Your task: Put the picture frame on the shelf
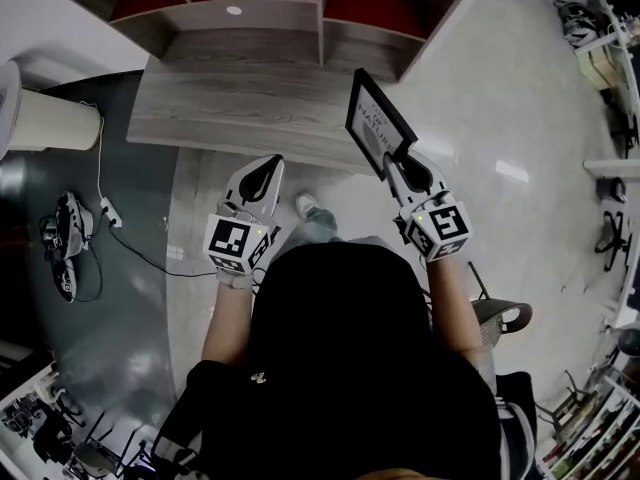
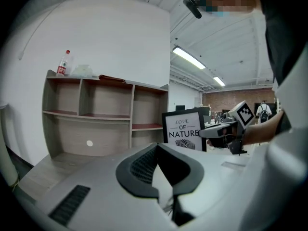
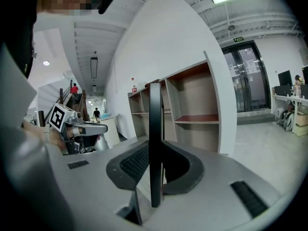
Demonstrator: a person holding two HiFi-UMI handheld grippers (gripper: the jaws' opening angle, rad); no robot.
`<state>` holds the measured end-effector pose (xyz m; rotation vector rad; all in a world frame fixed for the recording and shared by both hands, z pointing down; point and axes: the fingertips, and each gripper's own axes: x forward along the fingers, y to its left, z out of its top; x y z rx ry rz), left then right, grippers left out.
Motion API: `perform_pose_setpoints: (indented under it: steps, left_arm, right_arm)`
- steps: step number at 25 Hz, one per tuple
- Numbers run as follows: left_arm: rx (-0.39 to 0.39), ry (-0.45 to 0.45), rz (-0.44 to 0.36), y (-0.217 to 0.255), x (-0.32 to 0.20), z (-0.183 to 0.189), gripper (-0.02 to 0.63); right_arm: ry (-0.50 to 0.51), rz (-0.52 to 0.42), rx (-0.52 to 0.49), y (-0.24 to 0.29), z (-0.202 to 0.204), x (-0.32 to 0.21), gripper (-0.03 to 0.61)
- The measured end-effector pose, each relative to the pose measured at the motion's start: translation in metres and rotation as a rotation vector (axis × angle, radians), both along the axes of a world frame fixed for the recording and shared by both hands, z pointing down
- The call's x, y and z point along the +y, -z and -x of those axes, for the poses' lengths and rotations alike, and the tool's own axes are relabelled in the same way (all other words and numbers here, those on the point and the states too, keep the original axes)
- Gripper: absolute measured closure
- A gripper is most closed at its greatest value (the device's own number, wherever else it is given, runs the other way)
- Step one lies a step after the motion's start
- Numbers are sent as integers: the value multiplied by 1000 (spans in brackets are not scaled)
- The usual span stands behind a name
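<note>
The black picture frame (image 1: pixel 376 120) with a "LOVE OF NATURE" print is held upright in front of me, its lower edge clamped in my right gripper (image 1: pixel 396 164). In the right gripper view the frame (image 3: pixel 155 138) stands edge-on between the pads. From the left gripper view its printed face (image 2: pixel 185 131) shows, with the right gripper (image 2: pixel 215 132) at its side. My left gripper (image 1: pixel 268 168) hovers level beside it, shut and empty. The wooden shelf (image 1: pixel 250 13) with bare compartments stands just ahead, also seen as the shelf (image 2: pixel 106 114) in the left gripper view.
A low wooden platform (image 1: pixel 230 108) runs along the shelf's foot. A bottle (image 2: pixel 61 63) and some items sit on the shelf top. A white bin (image 1: pixel 50 120) and cabled devices (image 1: pixel 65 243) lie to the left. A chair (image 1: pixel 505 316) stands behind right.
</note>
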<state>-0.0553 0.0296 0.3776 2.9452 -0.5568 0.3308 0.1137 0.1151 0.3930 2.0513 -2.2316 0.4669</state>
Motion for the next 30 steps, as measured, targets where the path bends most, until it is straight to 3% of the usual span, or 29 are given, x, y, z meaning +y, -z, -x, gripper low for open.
perform_pose_setpoints:
  steps: [11,18,30]
  left_arm:
    - [-11,67,33,-7,-70,-12,606]
    - [-8,179,59,-8,-76,-25,604]
    - [-28,343,113,-36,-51,-33,604]
  right_arm:
    - [30,96,-4,-53,-35,-95,515]
    - [99,157,-13,-79,-59,-126,515]
    - [152,162,29,-135,-96,-174,515]
